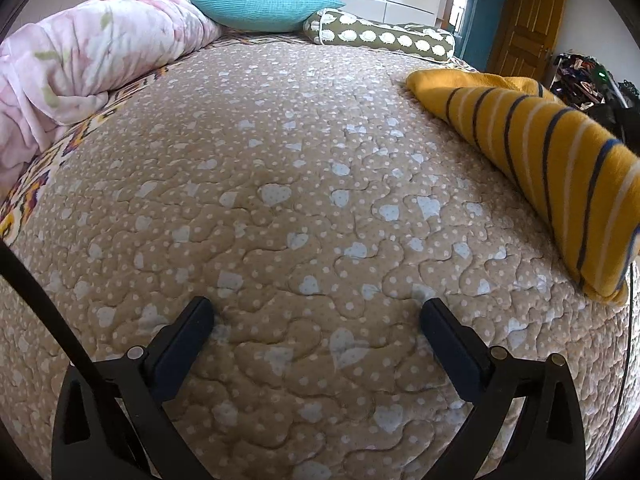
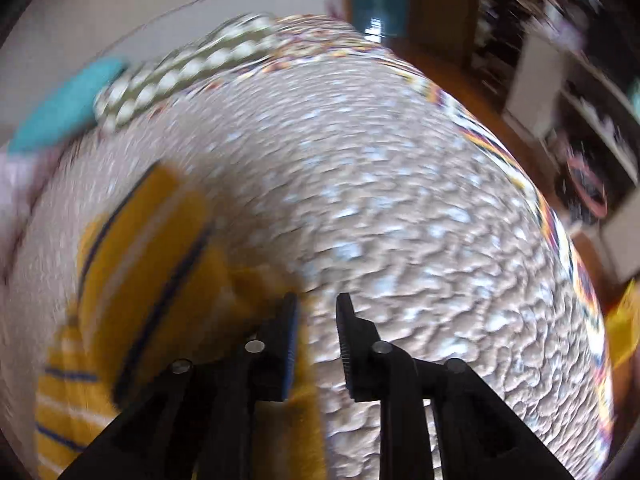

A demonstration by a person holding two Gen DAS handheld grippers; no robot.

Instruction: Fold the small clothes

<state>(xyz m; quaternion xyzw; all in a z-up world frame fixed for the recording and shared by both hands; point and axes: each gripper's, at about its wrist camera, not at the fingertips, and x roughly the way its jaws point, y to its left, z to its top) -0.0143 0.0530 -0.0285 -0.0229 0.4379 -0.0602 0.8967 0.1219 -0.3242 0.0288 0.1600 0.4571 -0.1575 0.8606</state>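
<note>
Quilted beige bedspread fills both views. Left gripper hovers over it, fingers wide apart, yellow striped garment well to its right. Only the right-wrist view (blurred) shows right gripper, fingers slightly parted, at the garment's edge.

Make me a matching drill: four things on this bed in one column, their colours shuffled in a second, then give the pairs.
Things:
1. pillow
2. striped garment
3. blanket
4. bolster

Colours:
A. olive with white shapes
B. mustard yellow with dark and pale stripes
C. plain turquoise
D. pink floral

Pairs: 1-C, 2-B, 3-D, 4-A
</note>
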